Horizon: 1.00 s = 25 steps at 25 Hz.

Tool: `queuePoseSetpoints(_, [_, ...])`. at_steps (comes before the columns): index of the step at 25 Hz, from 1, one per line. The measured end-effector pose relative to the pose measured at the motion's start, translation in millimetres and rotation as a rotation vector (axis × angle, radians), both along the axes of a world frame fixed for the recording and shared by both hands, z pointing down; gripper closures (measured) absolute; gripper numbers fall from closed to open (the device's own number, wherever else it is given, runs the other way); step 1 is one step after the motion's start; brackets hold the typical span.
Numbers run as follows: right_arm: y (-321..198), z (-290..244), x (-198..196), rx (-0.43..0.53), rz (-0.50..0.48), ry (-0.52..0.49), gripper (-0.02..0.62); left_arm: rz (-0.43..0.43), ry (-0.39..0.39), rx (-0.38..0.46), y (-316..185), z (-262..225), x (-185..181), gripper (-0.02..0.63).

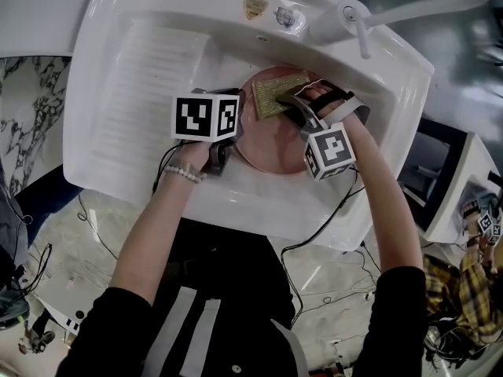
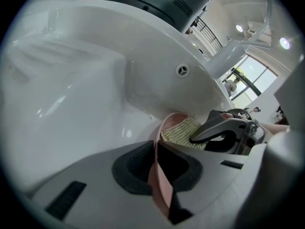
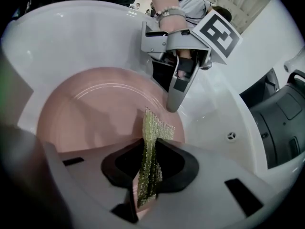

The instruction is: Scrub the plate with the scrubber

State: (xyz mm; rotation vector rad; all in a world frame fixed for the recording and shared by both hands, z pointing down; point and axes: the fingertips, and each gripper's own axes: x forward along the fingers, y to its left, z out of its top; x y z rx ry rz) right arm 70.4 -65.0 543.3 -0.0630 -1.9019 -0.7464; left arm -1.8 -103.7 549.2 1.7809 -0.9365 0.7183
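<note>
in the one sink [image 1: 157, 77], one pink plate [image 1: 271, 146], one scrubber [image 1: 277, 93] (gold mesh)

- Sink [image 1: 141, 77]: glossy white and smooth, with a ribbed drainboard at upper left.
- Plate [image 1: 271, 144]: smooth pink with a soft sheen.
- Scrubber [image 1: 277, 93]: rough, glittery gold-green woven mesh.
- Counter [image 1: 31, 108], left edge: polished, marble-veined.

marbled floor [image 1: 31, 93], loose cables [image 1: 302, 242], bright windows [image 2: 252, 73]

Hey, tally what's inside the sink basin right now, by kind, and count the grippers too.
plate: 1
scrubber: 1
grippers: 2 (left gripper, right gripper)
total: 4
</note>
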Motion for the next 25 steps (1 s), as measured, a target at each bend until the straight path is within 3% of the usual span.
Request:
queuePoseSetpoints(9, [-2.0, 13.9, 29.0, -0.124, 0.213, 0.026, 0.52, 0.009, -0.004, 0.0, 1.3, 0.7, 0.6, 0.584])
queuePoseSetpoints(19, [5.7, 15.7, 58.4, -0.238, 0.527, 0.177, 0.52, 0.006, 0.008, -0.002, 1.6, -0.2, 1.2, 0.584])
queuePoseSetpoints(25, [28.5, 17.7, 70.5, -0.3, 0.646, 0.245, 0.519, 0.011, 0.008, -0.002, 2.3, 0.0, 1.8, 0.584])
